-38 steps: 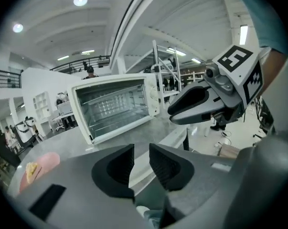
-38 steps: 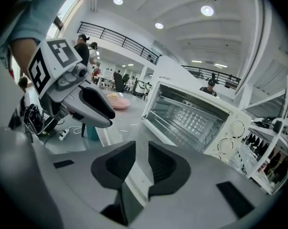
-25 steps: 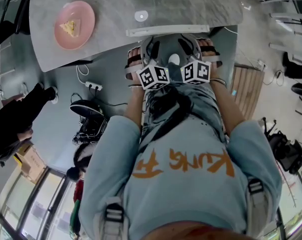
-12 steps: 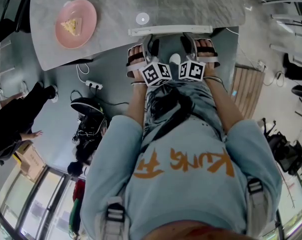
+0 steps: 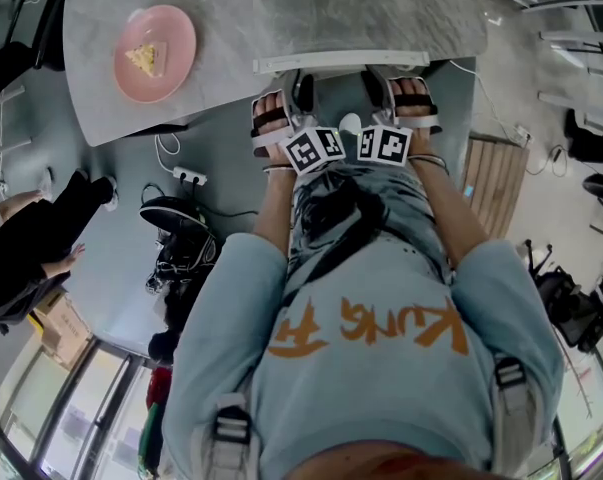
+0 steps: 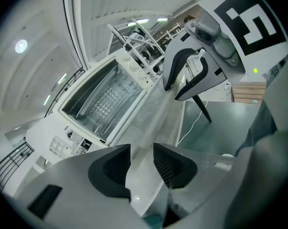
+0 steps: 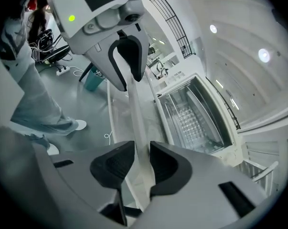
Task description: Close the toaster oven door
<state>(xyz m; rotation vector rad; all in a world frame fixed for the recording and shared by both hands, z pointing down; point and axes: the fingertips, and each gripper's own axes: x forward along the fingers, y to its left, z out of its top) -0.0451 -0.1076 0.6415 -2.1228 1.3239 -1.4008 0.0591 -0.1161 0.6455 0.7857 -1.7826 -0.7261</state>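
Head view: toaster oven door (image 5: pixel 336 18) is folded down flat over the desk (image 5: pixel 96 103), with the door handle (image 5: pixel 341 61) at the person's side
Left tongs (image 6: pixel 141 163): released, pads apart, and the handle runs through the gap without getting squeezed
Right tongs (image 7: pixel 142 159): closing, pads snug against that same handle
Toaster oven (image 6: pixel 98 101): cavity wide open behind the door
Pink plate (image 5: pixel 155 53): has a bit of food on it, well off to the left on the desk
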